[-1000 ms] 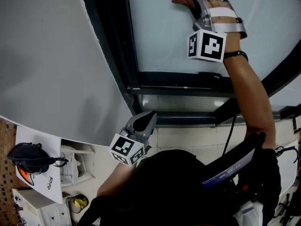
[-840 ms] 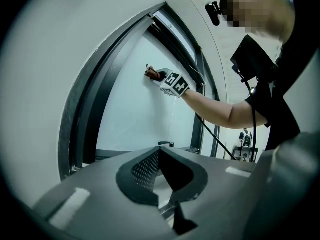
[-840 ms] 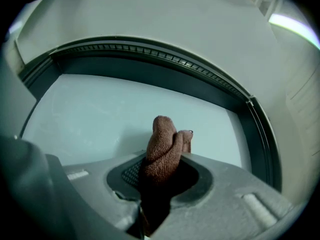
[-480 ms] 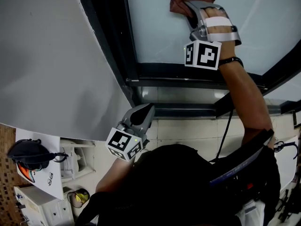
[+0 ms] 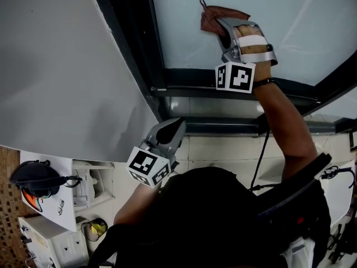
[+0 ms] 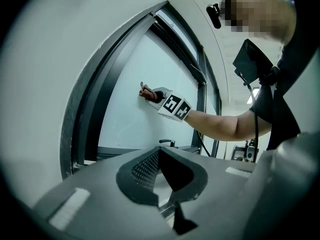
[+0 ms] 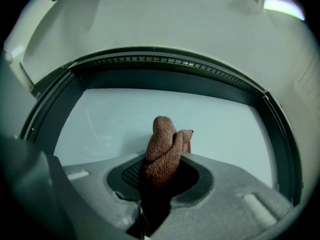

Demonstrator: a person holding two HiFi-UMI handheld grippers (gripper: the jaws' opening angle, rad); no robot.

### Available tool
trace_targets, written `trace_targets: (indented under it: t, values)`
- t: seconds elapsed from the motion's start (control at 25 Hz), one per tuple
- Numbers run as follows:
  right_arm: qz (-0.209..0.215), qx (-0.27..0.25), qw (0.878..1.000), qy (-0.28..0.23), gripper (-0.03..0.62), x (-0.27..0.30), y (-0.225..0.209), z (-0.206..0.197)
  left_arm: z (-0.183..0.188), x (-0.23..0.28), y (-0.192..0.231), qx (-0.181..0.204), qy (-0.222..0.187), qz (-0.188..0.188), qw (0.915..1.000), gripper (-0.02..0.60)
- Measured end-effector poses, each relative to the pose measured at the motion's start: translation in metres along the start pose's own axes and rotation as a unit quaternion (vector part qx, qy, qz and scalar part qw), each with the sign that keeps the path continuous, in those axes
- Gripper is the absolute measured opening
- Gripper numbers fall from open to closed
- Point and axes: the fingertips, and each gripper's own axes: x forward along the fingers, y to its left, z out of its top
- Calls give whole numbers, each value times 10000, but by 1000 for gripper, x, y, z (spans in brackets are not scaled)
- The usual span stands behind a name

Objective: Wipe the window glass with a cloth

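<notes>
Against glass (image 5: 184, 32), seemingly: right gripper's (image 5: 225, 29) cloth (image 7: 162, 149)

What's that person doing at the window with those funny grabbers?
A person is wiping the window. The right gripper is shut on a brown cloth and holds it against the glass. The left gripper is low down by the person's body, jaws together, with nothing in it.

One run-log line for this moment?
right gripper: shut on brown woven cloth, against pale window glass | left gripper: shut, empty, low | task: wipe underway
</notes>
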Motion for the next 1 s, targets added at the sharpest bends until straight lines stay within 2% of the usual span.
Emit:
trace_targets:
  t: [0.32,1.0]
  values:
    - [347,132,9993,-46,78,-7,62,5,-3,-2,1,-15,34,13,10000,17]
    - [1013,202,9947,25,78,-19,147,11,-2,-7,2,-30,43,56,10000,17]
